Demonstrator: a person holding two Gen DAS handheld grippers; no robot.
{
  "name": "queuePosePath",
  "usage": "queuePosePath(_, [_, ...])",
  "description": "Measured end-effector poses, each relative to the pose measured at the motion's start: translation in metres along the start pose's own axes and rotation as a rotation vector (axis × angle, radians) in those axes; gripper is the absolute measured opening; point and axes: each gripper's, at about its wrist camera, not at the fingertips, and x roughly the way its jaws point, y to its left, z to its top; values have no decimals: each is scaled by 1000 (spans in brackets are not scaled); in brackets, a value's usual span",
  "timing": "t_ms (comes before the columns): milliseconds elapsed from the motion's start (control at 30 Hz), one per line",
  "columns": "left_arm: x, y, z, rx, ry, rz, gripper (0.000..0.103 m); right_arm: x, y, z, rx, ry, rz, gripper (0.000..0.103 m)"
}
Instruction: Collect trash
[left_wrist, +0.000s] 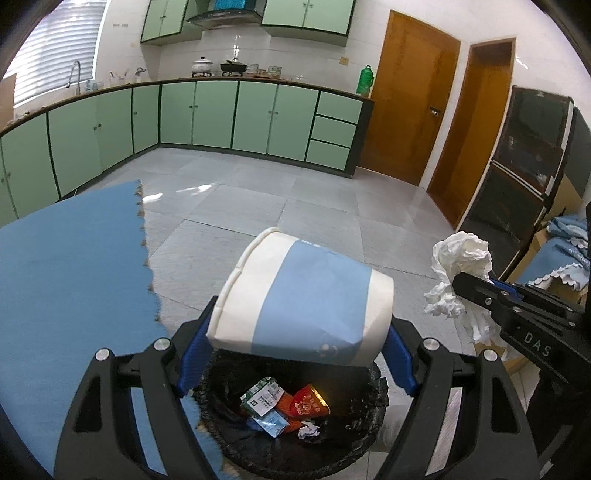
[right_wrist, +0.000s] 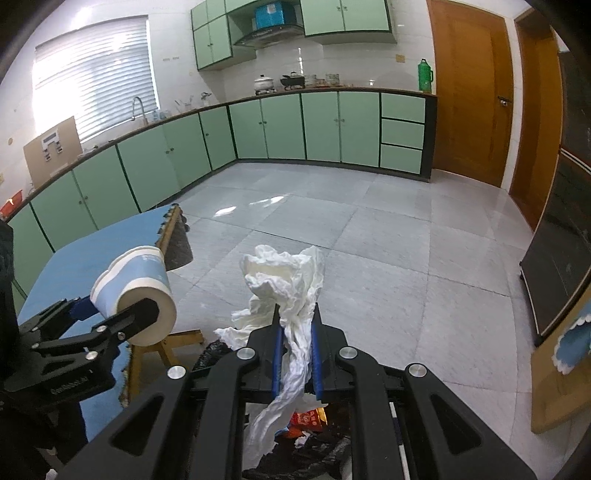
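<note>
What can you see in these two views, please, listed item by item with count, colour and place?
crushed paper cup: one, white with a pale blue band, lying sideways in the left gripper above the bin
crumpled tissue: one, white, pinched in the right gripper
black-lined trash bin: one, black, on the floor below both grippers
wrappers: several, green, red and blue, inside the bin
blue-covered table: one, blue, left of the bin
base cabinets: a long run, light green, along the walls
wooden door: one, brown, behind on the right
green flask: one, on the counter's end
left gripper: one, black with blue pads
right gripper: one, black with blue pads
</note>
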Motion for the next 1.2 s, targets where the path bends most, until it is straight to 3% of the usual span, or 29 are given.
queuePosePath(467, [53,0,-11,4,123,20,77,56,-21,-24,24,111,6,13])
queuePosePath(533, [60,0,-11,5,143,8,77,65,-21,-24,18,137,16,17])
queuePosePath(600, [65,0,-10,-3,157,-5,77,71,-21,-23,16,146,26,42])
queuePosePath(667, [66,2,-8,-14,163,-23,78,75,-22,-24,18,155,36,48])
queuePosePath(933, [62,11,1,-42,158,-62,79,81,-21,-25,14,174,27,54])
queuePosePath(1200, [32,23,14,-53,84,-14,80,62,-9,-13,2,130,10,84])
